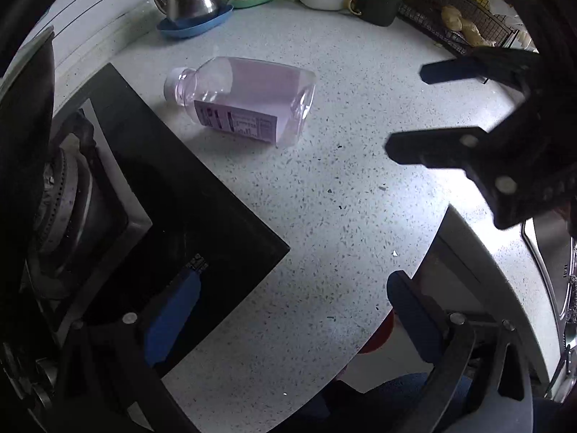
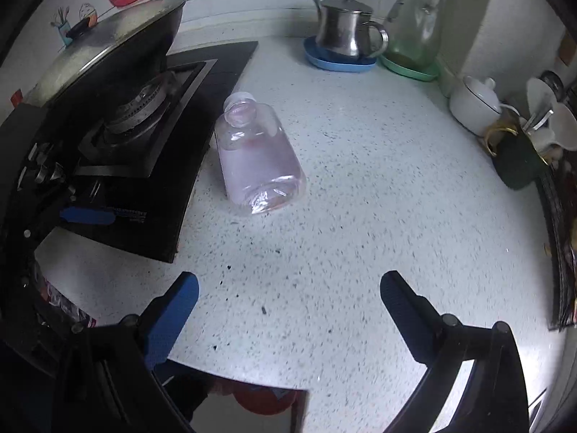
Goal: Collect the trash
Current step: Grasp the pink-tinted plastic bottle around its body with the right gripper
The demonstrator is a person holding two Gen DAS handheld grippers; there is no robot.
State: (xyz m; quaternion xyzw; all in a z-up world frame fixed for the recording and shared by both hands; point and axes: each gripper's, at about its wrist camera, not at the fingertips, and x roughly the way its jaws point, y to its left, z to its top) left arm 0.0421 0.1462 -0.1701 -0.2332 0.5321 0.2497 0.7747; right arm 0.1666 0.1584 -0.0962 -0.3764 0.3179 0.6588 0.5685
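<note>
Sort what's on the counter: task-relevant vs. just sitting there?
Job:
plastic bottle, lying on its side beside the stove
left gripper, open, empty
right gripper, open, empty

Just there:
steel teapot on blue tray
white lidded pot
stove
dark mug

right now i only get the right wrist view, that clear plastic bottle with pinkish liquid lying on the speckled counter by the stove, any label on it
Observer: Yes. In the left wrist view the clear plastic bottle has a purple and white printed label along one long side. That side faces away from your camera.
Operator: ok and the dark rack on my far right, anything in it
Observer: The black wire rack holds a few pale knobbly lumps. I cannot tell what they are.
</note>
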